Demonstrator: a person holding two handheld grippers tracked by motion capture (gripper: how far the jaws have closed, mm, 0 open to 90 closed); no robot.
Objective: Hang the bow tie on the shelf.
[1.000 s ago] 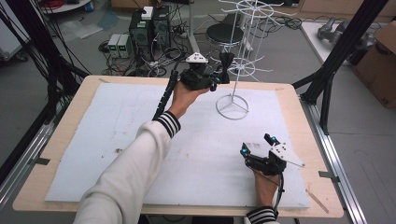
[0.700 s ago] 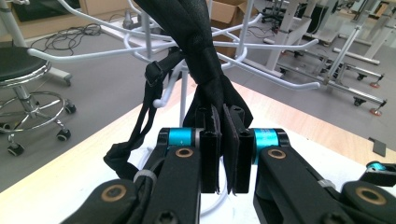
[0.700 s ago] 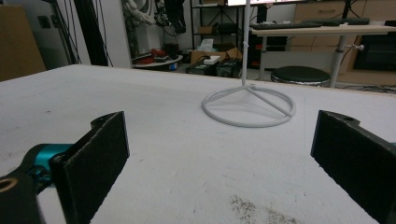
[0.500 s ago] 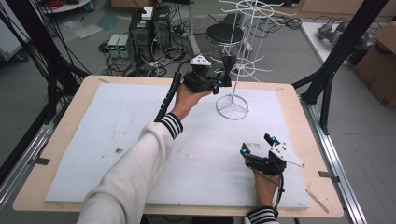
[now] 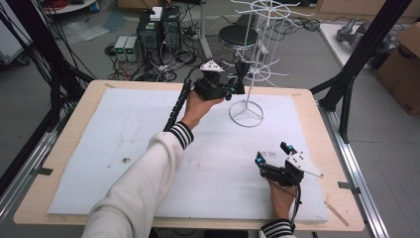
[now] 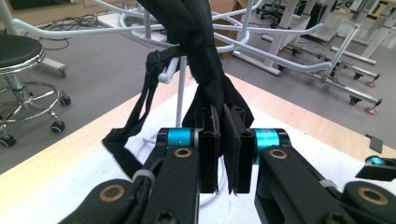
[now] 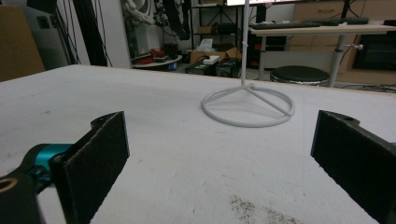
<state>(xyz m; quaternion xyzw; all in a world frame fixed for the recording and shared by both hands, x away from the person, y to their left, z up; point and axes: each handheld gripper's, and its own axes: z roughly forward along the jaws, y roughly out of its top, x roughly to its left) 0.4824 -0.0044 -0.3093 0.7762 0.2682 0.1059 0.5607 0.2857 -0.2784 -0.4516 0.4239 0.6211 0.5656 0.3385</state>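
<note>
Black bow tie (image 6: pixel 205 56), centre-top of left gripper view: hanging w/ its strap (image 6: pixel 140 116) looped over a white hook (image 6: pixel 164 74) of the wire display rack (image 5: pixel 257 54); lower wing is sitting between the jaws of the left gripper (image 6: pixel 221 149), which are pinching together on the fabric. In the high view the same gripper (image 5: pixel 236 85) is showing upper centre, beside the rack pole, tie (image 5: pixel 239 75) at its tip.

Rack base ring (image 5: pixel 246 113) is resting on the white foam mat (image 5: pixel 99 148), upper right of centre. Right gripper (image 5: pixel 272 154), lower right of high view, is lying low on the mat, jaws wide apart, holding nothing; well apart from rack.

Risks (judgement): rack looks light & is not being braced by the other hand, so a sideways pull on the tie is likely tipping or dragging it. Strap is trailing slack at left of left gripper view; it could be snagging on neighbouring hooks. Grip is on one thin wing only, so fabric may be slipping out.
</note>
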